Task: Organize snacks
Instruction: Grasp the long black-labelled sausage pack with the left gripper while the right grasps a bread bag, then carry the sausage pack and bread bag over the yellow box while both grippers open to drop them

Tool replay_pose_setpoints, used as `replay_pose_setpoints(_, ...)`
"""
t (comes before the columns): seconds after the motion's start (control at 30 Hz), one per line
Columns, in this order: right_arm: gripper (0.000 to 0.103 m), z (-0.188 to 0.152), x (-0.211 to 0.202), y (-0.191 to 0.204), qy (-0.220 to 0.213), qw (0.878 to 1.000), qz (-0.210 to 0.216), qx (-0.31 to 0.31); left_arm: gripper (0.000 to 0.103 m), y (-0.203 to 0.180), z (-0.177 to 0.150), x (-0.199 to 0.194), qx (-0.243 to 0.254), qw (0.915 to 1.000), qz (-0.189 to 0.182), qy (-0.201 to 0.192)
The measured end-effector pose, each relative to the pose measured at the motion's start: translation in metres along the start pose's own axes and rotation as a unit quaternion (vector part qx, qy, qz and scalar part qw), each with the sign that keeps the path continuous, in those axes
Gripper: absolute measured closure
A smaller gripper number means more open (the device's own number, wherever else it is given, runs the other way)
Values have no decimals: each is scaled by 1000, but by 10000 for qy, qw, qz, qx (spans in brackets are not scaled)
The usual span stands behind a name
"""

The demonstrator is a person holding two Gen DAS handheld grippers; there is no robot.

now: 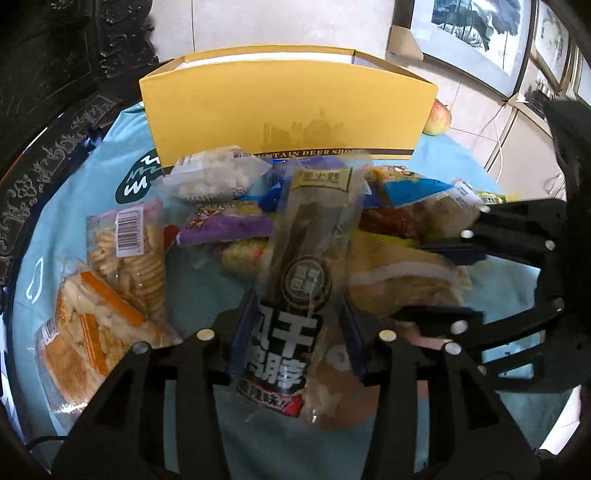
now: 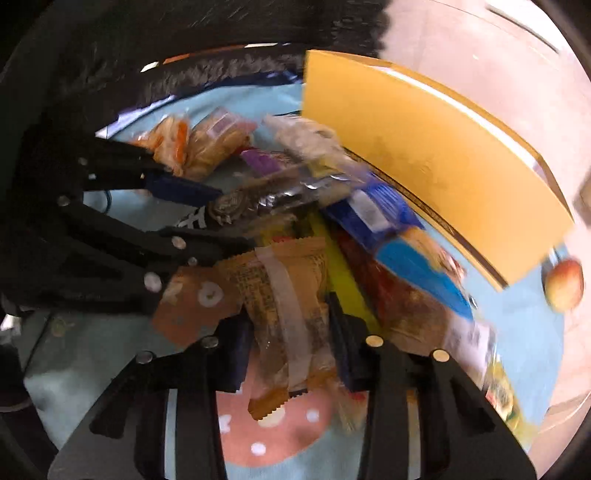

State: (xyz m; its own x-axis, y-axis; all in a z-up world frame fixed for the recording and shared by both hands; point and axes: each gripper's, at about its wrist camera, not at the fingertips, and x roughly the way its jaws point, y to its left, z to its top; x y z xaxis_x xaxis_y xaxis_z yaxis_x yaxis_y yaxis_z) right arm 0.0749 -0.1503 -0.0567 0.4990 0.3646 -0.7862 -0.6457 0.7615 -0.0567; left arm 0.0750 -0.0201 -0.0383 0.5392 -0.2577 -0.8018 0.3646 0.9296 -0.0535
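The table (image 1: 92, 192) wears a pale blue cloth with cartoon prints, a pink spotted patch showing at its near edge in the right wrist view. Past its left edge stands dark carved furniture (image 1: 55, 74); beyond the far edge lie pale floor tiles, with framed pictures (image 1: 476, 33) leaning past the far right corner.

A yellow box (image 1: 288, 110) stands open along the far edge, and a reddish apple (image 1: 437, 118) sits just beside its right end. Against the front of the box the snacks are heaped: a clear bag of white puffs (image 1: 214, 177), a purple packet (image 1: 225, 225), a blue packet (image 1: 413, 192), and, nearer the left edge, a bag of ridged crackers (image 1: 129, 254) touching a bag with orange stripes (image 1: 85, 332).

The left tongs (image 1: 299, 332) are pinching a long clear packet with bold black lettering (image 1: 291, 295), which stands up from the fingers (image 1: 243, 325) toward the box, over the heap. The right tongs (image 2: 288, 339) are pinching a tan packet with a clear strip down its back (image 2: 284, 288), at the near side of the heap. Each pair of tongs shows in the other's view, close together, so the two packets crowd each other and hide much of the pile behind; the right wrist view is blurred
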Motion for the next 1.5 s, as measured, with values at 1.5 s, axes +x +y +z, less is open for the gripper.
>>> replay_pose_setpoints(1.5, 65, 39, -133, -78, -2061, 9586, -662, 1852, 73, -13, 122, -93, -198, 9922, 639, -1051)
